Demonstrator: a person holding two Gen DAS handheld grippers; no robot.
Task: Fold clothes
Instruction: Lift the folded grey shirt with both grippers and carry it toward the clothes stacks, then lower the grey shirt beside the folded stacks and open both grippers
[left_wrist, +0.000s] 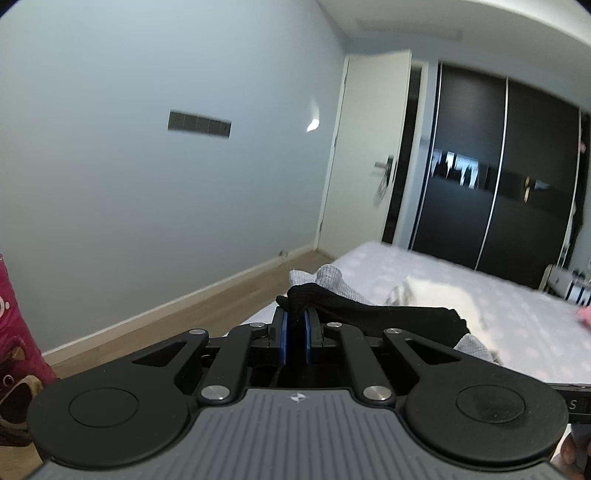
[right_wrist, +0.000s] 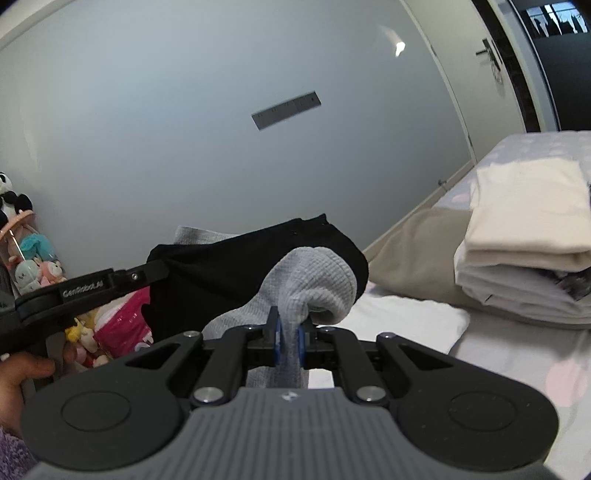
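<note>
Matt black knit cloth (left_wrist: 369, 314), grey waffle-textured cloth (right_wrist: 314, 280), glossy dark wardrobe doors (left_wrist: 498, 166), seemingly wooden floor (left_wrist: 184, 317).

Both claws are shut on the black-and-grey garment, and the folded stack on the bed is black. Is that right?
Not quite. Both the left claw and right claw are shut on the garment, but the stack is cream and white, as the right wrist view shows.

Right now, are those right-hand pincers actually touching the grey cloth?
Touching. The right wrist view shows the right gripper shut on the grey cloth, which is pinched between its blue pads.
</note>
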